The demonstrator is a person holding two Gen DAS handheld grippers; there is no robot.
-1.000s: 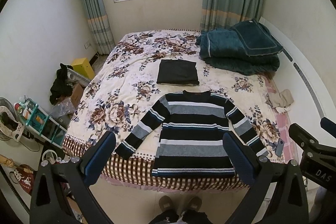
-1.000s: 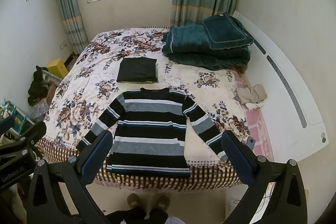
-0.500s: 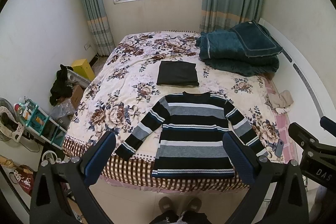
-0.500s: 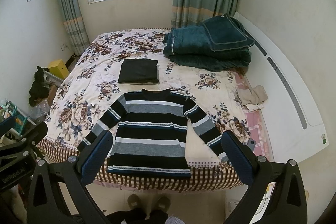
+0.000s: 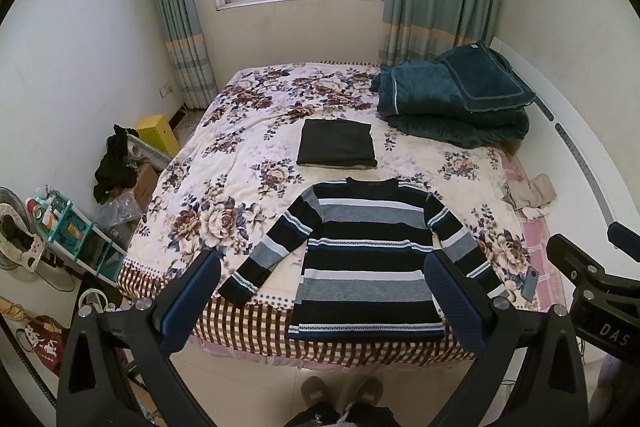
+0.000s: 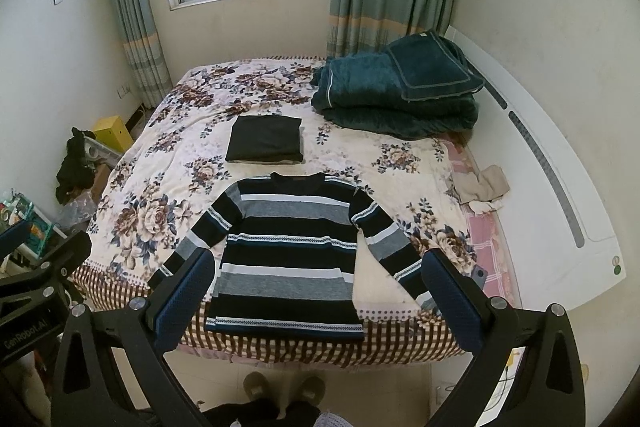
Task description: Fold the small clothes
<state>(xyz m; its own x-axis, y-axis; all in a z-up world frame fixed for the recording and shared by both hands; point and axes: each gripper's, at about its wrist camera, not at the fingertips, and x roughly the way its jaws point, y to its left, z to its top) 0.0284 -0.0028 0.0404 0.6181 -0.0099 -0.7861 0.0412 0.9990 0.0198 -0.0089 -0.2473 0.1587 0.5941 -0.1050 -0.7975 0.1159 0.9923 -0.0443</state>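
A striped sweater [image 5: 368,259] in black, grey, white and blue lies flat, face up, at the near edge of the bed, sleeves spread out to both sides; it also shows in the right wrist view [image 6: 286,255]. A folded dark garment [image 5: 337,149] lies behind its collar, also in the right wrist view [image 6: 265,145]. My left gripper [image 5: 326,301] is open and empty, held above the foot of the bed, apart from the sweater. My right gripper [image 6: 318,299] is open and empty at the same height.
The floral bedspread [image 5: 248,163] covers the bed. A folded teal quilt [image 5: 452,103] sits at the far right. A beige cloth [image 6: 482,183] and a phone [image 6: 479,274] lie at the right edge. Clutter and a yellow box [image 5: 158,133] stand on the left. Slippered feet [image 5: 340,389] stand below.
Both grippers have risen and drawn back slightly, so the sweater sits a little lower in the views. Nothing on the bed has moved.
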